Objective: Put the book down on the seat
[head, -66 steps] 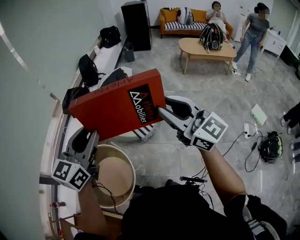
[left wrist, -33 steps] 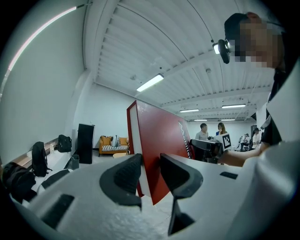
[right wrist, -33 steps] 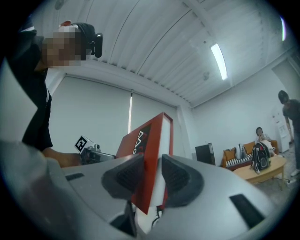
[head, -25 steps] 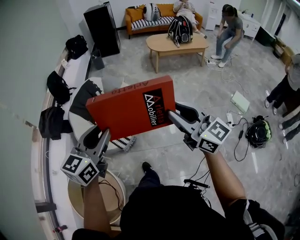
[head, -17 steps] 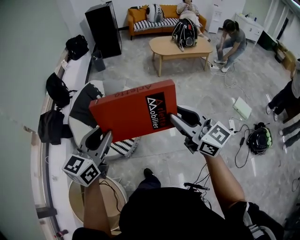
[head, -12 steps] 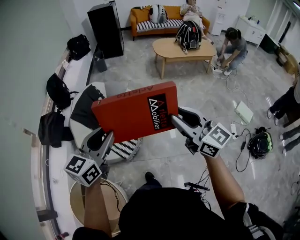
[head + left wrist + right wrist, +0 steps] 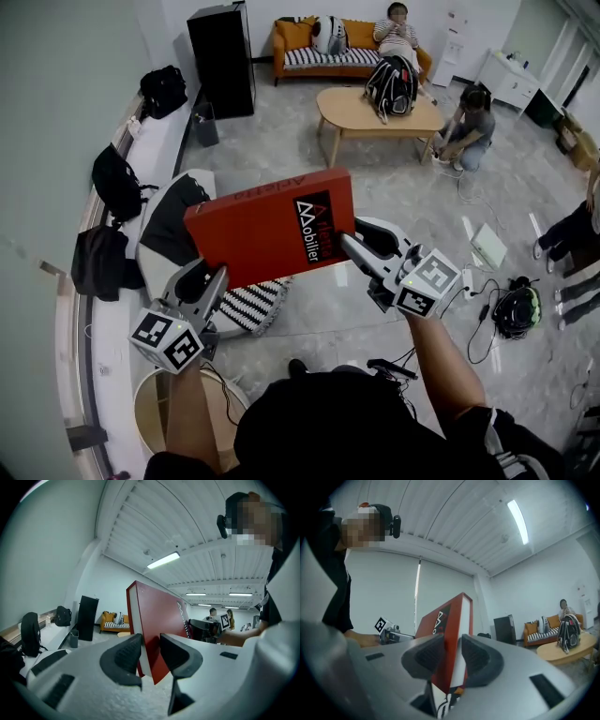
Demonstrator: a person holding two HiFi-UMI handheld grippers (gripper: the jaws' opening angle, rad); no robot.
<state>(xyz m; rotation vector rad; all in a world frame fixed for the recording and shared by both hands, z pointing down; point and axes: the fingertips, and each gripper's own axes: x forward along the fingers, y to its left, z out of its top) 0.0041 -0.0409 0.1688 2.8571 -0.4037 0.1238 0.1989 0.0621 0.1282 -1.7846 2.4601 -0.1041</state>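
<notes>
A big red hardcover book (image 7: pixel 272 230) with a black label hangs in the air, tilted, gripped from both ends. My left gripper (image 7: pixel 208 281) is shut on its lower left corner, and in the left gripper view the pads press both covers of the book (image 7: pixel 157 625) at the left gripper (image 7: pixel 151 651). At the opposite edge my right gripper (image 7: pixel 352 246) is shut on it; the right gripper view shows the book (image 7: pixel 450 620) clamped in the right gripper (image 7: pixel 452 653). Below the book's left side stands a white seat (image 7: pixel 148 258) with a black garment (image 7: pixel 173 216) on it.
A striped cushion (image 7: pixel 248 305) lies by the seat. A round wooden stool (image 7: pixel 155 412) is at lower left. Black bags (image 7: pixel 112 183) sit on the window bench. Farther off are a coffee table (image 7: pixel 375 112), an orange sofa (image 7: pixel 347 42), a crouching person (image 7: pixel 469 131), floor cables (image 7: pixel 487 281).
Both grippers have carried the book across the room toward the white seat. The round wooden stool has dropped back to the lower edge. Both grips are unchanged.
</notes>
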